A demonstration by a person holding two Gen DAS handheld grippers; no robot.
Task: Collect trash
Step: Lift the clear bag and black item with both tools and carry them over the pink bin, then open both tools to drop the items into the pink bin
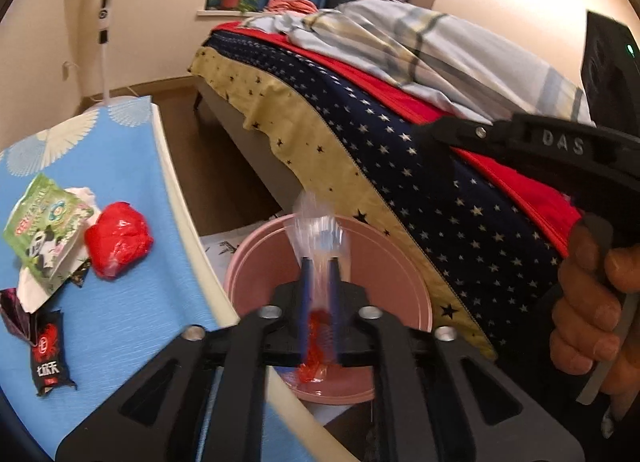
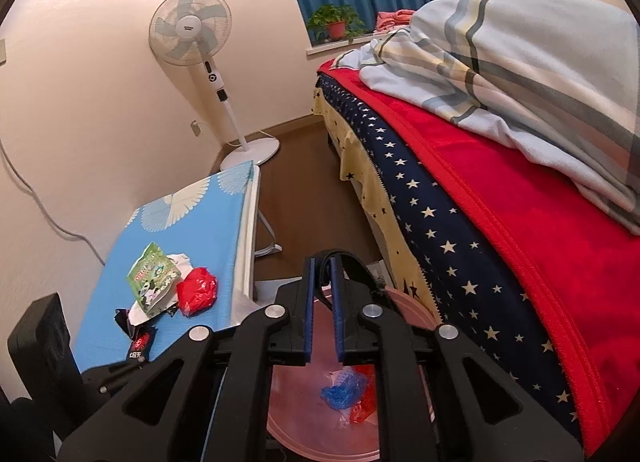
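Observation:
My left gripper [image 1: 318, 262] is shut on a clear plastic wrapper [image 1: 316, 222] and holds it above the pink basin [image 1: 256, 262] on the floor. The basin [image 2: 292, 422] holds blue and red wrappers [image 2: 346, 388]. My right gripper [image 2: 322, 262] hangs over the basin with its jaws a narrow gap apart and nothing between them. On the blue-topped table [image 1: 120, 190] lie a crumpled red bag [image 1: 119, 238], a green panda packet [image 1: 46, 230] and a black snack wrapper [image 1: 48, 354]. The same pile shows in the right wrist view [image 2: 160, 286].
A bed with a starred sheet [image 1: 400, 166], red blanket and striped quilt [image 2: 520, 74] runs along the right. A standing fan [image 2: 190, 30] is in the far corner. Brown floor [image 2: 304, 198] lies between table and bed.

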